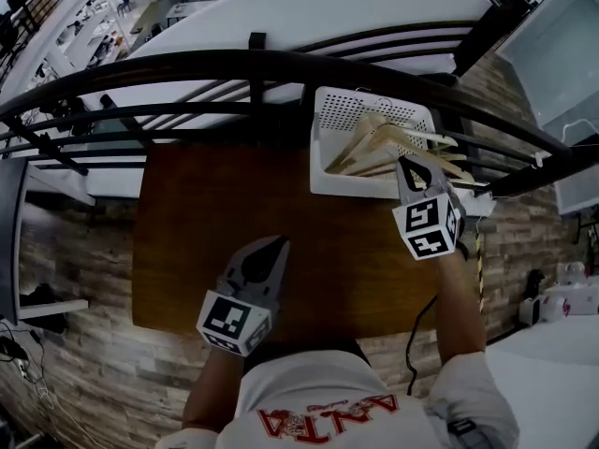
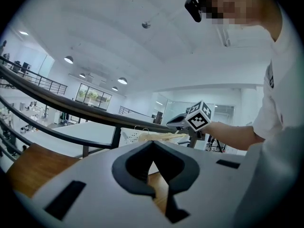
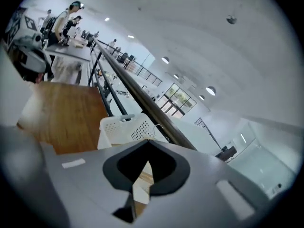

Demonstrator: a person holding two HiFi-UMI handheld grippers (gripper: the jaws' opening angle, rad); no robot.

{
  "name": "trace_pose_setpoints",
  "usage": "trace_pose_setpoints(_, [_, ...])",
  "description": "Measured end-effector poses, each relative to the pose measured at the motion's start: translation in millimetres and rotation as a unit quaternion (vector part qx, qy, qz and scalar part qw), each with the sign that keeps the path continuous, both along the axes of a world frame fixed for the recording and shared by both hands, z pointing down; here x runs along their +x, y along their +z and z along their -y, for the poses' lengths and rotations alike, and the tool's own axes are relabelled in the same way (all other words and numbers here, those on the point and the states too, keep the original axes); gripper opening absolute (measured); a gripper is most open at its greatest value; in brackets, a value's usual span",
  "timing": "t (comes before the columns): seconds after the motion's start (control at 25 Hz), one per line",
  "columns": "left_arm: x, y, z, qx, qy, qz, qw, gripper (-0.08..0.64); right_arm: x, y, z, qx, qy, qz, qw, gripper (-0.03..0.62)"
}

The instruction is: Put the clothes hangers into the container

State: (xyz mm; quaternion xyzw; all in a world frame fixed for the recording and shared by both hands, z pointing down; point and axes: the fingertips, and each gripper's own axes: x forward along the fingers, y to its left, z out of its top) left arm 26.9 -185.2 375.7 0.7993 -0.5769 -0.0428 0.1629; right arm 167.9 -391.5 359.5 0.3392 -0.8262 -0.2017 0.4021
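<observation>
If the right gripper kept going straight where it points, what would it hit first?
Probably the wooden hangers in the white basket, right ahead of the right gripper; depth is unclear.

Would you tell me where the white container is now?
In the head view, the white container stands on the wooden table at its far right corner, by the black railing, with the right gripper beside it.

Brown wooden table beside a black metal railing, stone-patterned floor below, black cable nearby.
</observation>
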Motion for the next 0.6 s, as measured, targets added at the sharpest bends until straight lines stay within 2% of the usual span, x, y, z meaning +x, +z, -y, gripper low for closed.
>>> trace_pose_setpoints(0.12, [-1, -7, -12, 0.007, 0.003, -0.002, 1.0000, 0.008, 7, -15, -33, -0.008, 0.020, 0.072, 0.997, 0.002])
trace_pose_setpoints(0.24, [-3, -16, -27, 0.018, 0.005, 0.003, 0.9998, 0.008, 12, -28, -65, -0.017, 0.037, 0.136, 0.990, 0.002])
trace_pose_setpoints(0.6, [-1, -40, -70, 0.041, 0.020, 0.022, 0.9987, 0.008, 20, -38, -153, -0.045, 0.047, 0.260, 0.963, 0.002])
